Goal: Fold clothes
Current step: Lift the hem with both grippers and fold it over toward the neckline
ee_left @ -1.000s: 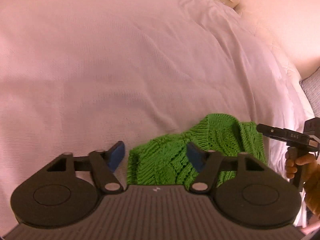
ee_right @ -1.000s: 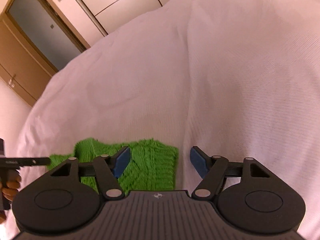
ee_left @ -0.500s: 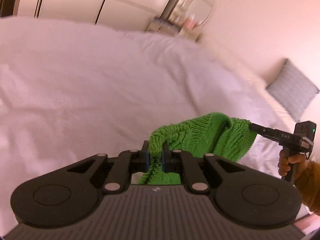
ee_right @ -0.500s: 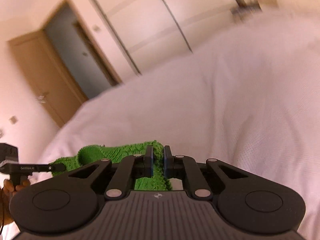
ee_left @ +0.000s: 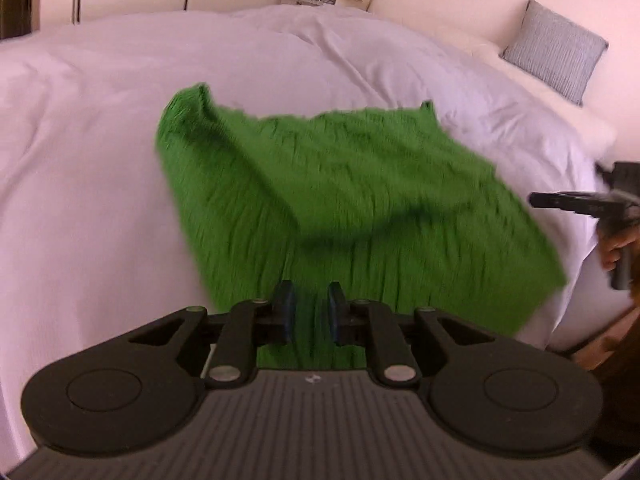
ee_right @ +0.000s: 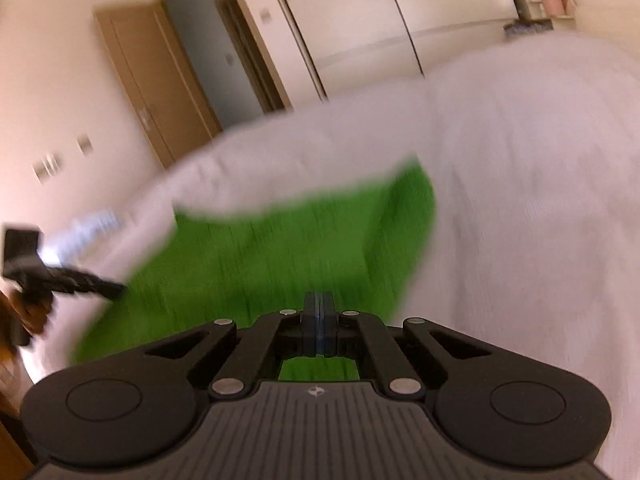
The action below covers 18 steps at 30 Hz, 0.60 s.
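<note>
Across a wide white bed, a green knitted garment is seen thrown out in a broad, rumpled sheet, its far edge reaching toward the middle of the bed and its near edge drawn up to the two handheld tools. A second ago the same knit was bunched in a small heap at the near side of the bed with both claws gaping above it; half a second ago both had clamped on its near edge and lifted. Now the cloth has been flung forward and spread, which is judged to be the laying-out that a fold needs, since no folded edge can be made out in the motion blur. A grey cushion is seen at the bed's head, and a wooden door beside pale wardrobe panels beyond. The left claw is held low and level over the near hem, its blue pads slightly parted with green knit shown between them, so it is taken to be slackening or only loosely gripping. The right claw is pressed fully together on the near edge, pointed along the bed. In the left view, a hand is shown wrapped round the right tool's grip at the bed's edge.
</note>
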Each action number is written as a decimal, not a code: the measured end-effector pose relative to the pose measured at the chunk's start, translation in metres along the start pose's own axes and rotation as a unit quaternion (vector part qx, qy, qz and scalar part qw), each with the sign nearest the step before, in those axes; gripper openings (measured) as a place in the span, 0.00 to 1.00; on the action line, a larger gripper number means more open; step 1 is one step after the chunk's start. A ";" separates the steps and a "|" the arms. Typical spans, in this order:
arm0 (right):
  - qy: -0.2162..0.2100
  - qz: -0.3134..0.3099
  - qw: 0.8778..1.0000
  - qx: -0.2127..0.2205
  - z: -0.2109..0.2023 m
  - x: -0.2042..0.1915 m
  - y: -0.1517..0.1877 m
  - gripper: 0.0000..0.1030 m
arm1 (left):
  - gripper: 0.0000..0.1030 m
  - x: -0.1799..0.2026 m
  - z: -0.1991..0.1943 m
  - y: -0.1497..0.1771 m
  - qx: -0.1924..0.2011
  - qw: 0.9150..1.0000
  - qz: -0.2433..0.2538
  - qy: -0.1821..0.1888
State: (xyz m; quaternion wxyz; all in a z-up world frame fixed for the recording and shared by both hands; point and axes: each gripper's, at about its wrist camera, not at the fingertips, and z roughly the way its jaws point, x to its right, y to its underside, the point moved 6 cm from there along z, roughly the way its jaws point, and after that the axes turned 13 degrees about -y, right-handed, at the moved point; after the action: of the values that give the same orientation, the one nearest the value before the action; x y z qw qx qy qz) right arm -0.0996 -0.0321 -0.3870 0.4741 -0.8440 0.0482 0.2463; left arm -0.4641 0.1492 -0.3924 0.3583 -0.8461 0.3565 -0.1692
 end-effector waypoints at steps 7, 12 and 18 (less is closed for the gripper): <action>0.081 -0.070 0.994 0.022 -0.014 -0.057 0.040 0.30 | 0.37 0.038 -0.043 0.008 0.075 0.981 0.141 -0.113; 0.131 -0.162 0.978 -0.021 0.008 -0.081 0.027 0.48 | 0.49 0.079 -0.036 -0.009 0.138 0.945 0.274 -0.113; 0.183 -0.292 0.935 -0.080 0.056 -0.071 0.020 0.48 | 0.47 0.097 0.004 -0.011 0.155 0.894 0.392 -0.150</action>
State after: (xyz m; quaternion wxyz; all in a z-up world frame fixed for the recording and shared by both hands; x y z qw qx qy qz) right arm -0.1882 -0.0076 -0.3935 0.4389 -0.8865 -0.1343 -0.0589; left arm -0.3897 0.0861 -0.3843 0.5714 -0.5871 0.5702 0.0609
